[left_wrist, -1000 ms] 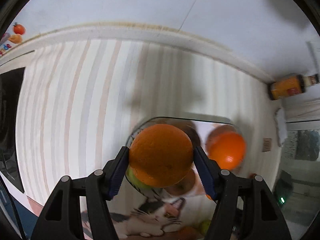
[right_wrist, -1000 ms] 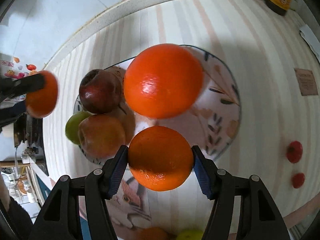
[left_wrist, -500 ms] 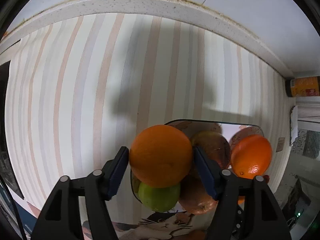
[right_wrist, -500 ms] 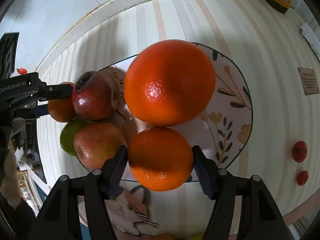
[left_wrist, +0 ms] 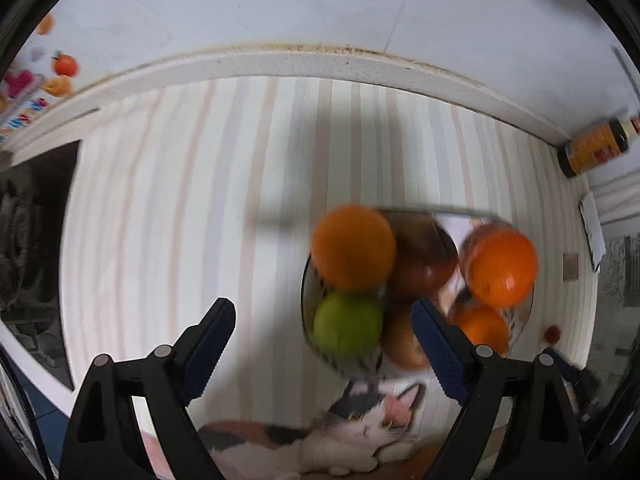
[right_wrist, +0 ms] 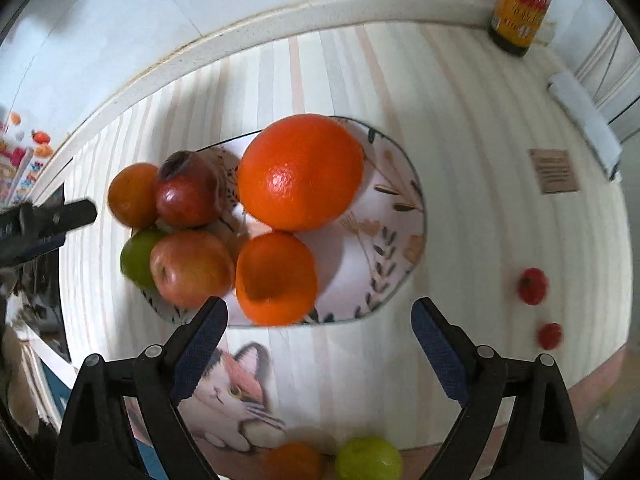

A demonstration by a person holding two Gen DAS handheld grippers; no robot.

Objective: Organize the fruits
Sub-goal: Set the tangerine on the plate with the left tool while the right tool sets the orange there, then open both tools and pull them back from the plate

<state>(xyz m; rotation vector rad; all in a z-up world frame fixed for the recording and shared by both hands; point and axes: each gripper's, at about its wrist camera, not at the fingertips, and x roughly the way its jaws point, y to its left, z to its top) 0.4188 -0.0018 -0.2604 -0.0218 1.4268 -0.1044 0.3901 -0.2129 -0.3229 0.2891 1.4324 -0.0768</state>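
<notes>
My left gripper (left_wrist: 322, 312) has nothing between its opening jaws. The orange (left_wrist: 352, 248) it let go sits at the left rim of the flowered plate (left_wrist: 520, 320), above a green apple (left_wrist: 346, 324). My right gripper (right_wrist: 319, 308) is also opening. Its small orange (right_wrist: 276, 278) lies free on the plate (right_wrist: 400, 208), just beyond the fingertips, with no pad touching it. A big orange (right_wrist: 300, 172), a dark red apple (right_wrist: 188, 192), a red-yellow apple (right_wrist: 192, 268) and a green apple (right_wrist: 136, 258) share the plate. The left gripper's fingers (right_wrist: 76, 212) show at the left edge.
A striped cloth covers the table up to a white wall ledge. A dark bottle (right_wrist: 524, 4) stands at the back right. Two small red tomatoes (right_wrist: 532, 286) lie right of the plate. An orange (right_wrist: 294, 460) and a green fruit (right_wrist: 368, 458) lie by the cat picture (right_wrist: 228, 392).
Both grippers have opened and let go of their oranges, which now rest on the plate. The left gripper has shifted left, away from the plate; the right one has lifted.
</notes>
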